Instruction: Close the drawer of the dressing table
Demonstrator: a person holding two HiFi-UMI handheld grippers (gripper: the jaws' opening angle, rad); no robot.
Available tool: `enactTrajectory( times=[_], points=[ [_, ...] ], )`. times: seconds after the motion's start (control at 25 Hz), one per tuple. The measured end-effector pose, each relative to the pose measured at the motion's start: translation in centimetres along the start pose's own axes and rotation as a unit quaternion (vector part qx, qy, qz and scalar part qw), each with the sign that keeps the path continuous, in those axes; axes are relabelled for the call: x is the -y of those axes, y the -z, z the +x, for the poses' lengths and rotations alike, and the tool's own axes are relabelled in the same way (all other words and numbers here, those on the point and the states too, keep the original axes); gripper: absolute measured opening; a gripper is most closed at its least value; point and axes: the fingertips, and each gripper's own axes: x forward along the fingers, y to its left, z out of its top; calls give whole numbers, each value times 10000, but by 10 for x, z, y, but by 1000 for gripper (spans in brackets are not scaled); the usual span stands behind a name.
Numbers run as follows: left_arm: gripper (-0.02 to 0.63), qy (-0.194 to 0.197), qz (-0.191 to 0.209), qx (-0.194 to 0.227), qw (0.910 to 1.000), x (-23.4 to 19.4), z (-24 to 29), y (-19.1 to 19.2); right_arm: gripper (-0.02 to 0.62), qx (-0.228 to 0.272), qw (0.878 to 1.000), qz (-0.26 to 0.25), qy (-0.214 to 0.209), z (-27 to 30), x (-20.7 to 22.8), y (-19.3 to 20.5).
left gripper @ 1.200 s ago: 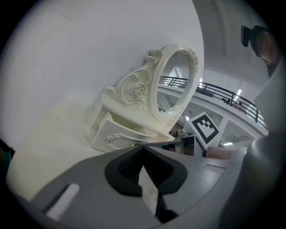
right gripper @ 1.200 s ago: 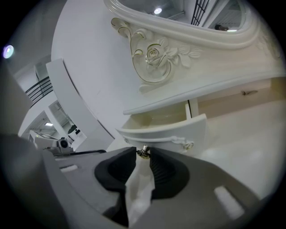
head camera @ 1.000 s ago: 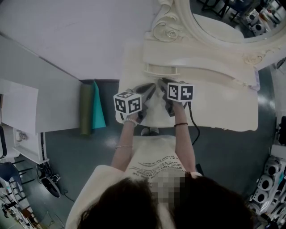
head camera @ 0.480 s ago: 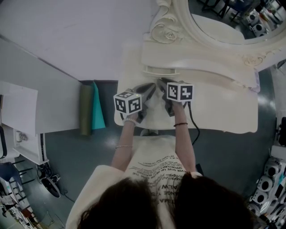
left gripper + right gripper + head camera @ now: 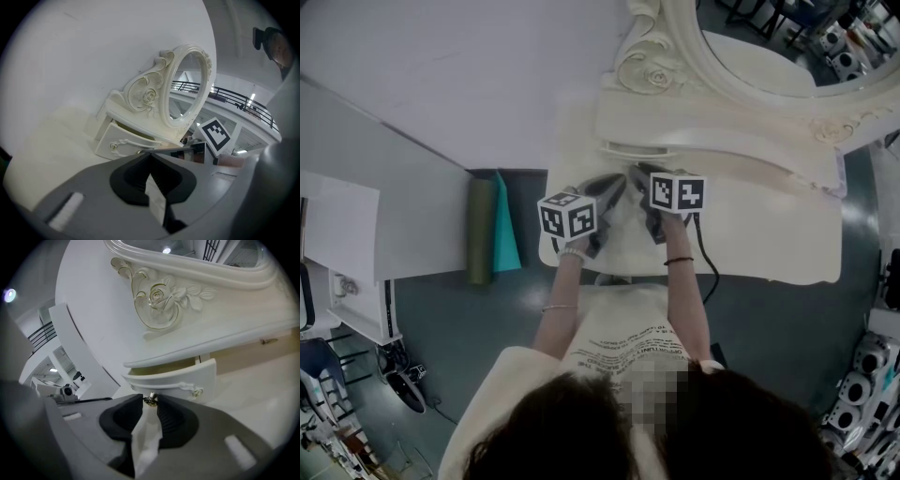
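The cream dressing table (image 5: 769, 234) carries a small drawer (image 5: 639, 148) under its mirror stand, and it stands pulled out a little. In the right gripper view the drawer front (image 5: 173, 380) shows a dark gap above it. Its small brass knob (image 5: 150, 400) sits between the tips of my right gripper (image 5: 150, 401), whose pads lie against both sides of it. My left gripper (image 5: 149, 154) hovers beside it to the left with its pads together and nothing in them. From there the drawer (image 5: 124, 143) is seen ahead. Both grippers (image 5: 623, 187) sit side by side in front of the drawer.
An oval mirror (image 5: 769, 47) in a carved frame rises behind the drawer. A rolled green mat (image 5: 480, 230) and a teal roll (image 5: 504, 225) lie on the floor left of the table. A white desk (image 5: 356, 234) stands further left. A black cable (image 5: 708, 267) hangs from the right gripper.
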Motion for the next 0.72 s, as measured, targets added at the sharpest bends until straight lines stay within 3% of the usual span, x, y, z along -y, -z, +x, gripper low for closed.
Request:
enactTrajectory(
  times=[0.72],
  points=[
    [-2, -38, -12, 63, 10000, -7, 7, -8, 103, -7, 10000, -11, -14, 6, 5, -8]
  ],
)
